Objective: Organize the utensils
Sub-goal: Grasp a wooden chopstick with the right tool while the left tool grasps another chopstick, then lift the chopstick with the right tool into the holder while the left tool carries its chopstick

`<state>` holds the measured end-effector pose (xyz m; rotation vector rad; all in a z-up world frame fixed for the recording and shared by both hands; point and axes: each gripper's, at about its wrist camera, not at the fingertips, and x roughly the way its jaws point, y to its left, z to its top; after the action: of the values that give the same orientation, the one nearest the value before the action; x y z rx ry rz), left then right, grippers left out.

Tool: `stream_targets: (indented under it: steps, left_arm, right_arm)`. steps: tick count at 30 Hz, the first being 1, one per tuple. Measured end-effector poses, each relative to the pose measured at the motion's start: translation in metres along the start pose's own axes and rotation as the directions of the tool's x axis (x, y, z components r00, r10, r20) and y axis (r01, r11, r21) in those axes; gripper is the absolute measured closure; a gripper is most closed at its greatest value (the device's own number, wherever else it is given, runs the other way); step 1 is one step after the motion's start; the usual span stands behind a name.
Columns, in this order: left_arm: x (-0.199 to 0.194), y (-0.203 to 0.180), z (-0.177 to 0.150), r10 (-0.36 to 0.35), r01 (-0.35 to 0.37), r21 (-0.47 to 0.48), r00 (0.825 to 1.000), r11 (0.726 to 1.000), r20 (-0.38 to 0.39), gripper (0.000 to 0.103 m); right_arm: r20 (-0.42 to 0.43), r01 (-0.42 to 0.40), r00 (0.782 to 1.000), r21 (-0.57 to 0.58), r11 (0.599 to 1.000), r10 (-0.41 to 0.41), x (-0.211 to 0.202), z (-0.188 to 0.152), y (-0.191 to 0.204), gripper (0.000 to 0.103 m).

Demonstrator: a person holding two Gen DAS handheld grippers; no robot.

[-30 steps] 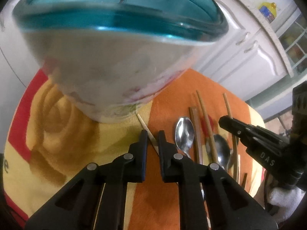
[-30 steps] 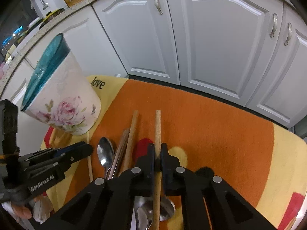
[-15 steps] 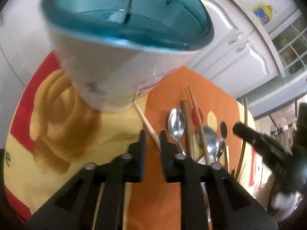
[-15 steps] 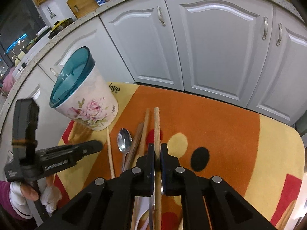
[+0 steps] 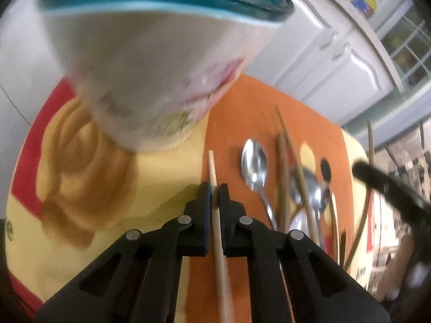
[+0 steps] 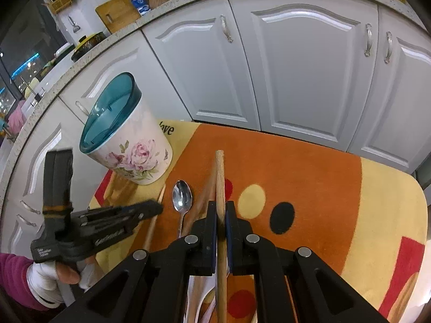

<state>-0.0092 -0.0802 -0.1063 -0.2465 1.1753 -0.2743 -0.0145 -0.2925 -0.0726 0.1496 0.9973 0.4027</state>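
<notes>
Taking the floral holder (image 6: 126, 140) with its teal rim as the landmark, the change over the last second is mostly on the right side: the right gripper (image 6: 221, 215) has risen away from the utensil pile, carrying a thick wooden chopstick (image 6: 220, 177) pinched tight between its fingers, so the stick that lay among the spoons a second ago now stands clear above the mat (image 6: 309, 177), off to the holder's right. The left gripper (image 5: 214, 191) has shifted less; its fingers are narrow and now straddle a thin wooden chopstick (image 5: 212, 167) whose far tip points at the holder's base. The fingers look closed onto that stick, though motion blur in the left wrist view leaves it uncertain whether the stick has left the mat. Still lying to the right of the holder are a spoon (image 6: 182, 196) and more sticks and spoons, partly hidden behind the right fingers. The holder looks empty, so the sorting has barely started; my reading is that both sticks are bound for its open mouth, the right one first.
</notes>
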Motion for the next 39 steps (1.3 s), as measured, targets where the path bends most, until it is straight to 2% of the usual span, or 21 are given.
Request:
stream_targets:
  steps: [7, 12, 15, 18, 21, 28, 39]
  left_arm:
    - [-0.025, 0.013, -0.026, 0.009, -0.007, 0.038, 0.999, 0.999, -0.039, 0.099]
    - [-0.017, -0.005, -0.020, 0.056, -0.051, 0.096, 0.997, 0.994, -0.050, 0.095]
    - [-0.011, -0.013, -0.015, 0.075, -0.070, 0.133, 0.997, 0.989, -0.032, 0.094]
    - [-0.002, -0.026, -0.006, 0.066, -0.062, 0.179, 0.998, 0.982, -0.015, 0.098]
    - [-0.007, -0.020, -0.005, -0.008, 0.015, 0.150, 0.999, 0.989, -0.046, 0.100]
    - [-0.067, -0.025, -0.005, -0.112, 0.102, 0.189, 0.993, 0.977, 0.043, 0.100]
    - [-0.160, -0.028, 0.007, -0.233, 0.195, 0.216, 0.957, 0.957, 0.170, 0.100]
  right_arm:
    - [0.004, -0.031, 1.000, 0.003, 1.000, 0.031, -0.006, -0.003, 0.004, 0.098]
    - [-0.027, -0.033, 0.999, 0.014, 0.999, 0.033, 0.000, -0.004, 0.004, 0.098]
    - [-0.026, -0.044, 0.999, 0.010, 0.999, 0.044, -0.003, -0.004, 0.009, 0.098]
    - [-0.018, -0.051, 0.999, -0.003, 0.999, 0.051, -0.010, -0.007, 0.015, 0.098]
    - [-0.011, -0.055, 0.998, -0.016, 0.998, 0.055, -0.018, -0.011, 0.021, 0.098]
    - [0.072, -0.086, 0.994, -0.037, 0.996, 0.088, -0.060, -0.016, 0.037, 0.098]
    - [0.192, -0.079, 0.976, -0.122, 0.989, 0.102, -0.105, 0.009, 0.068, 0.098]
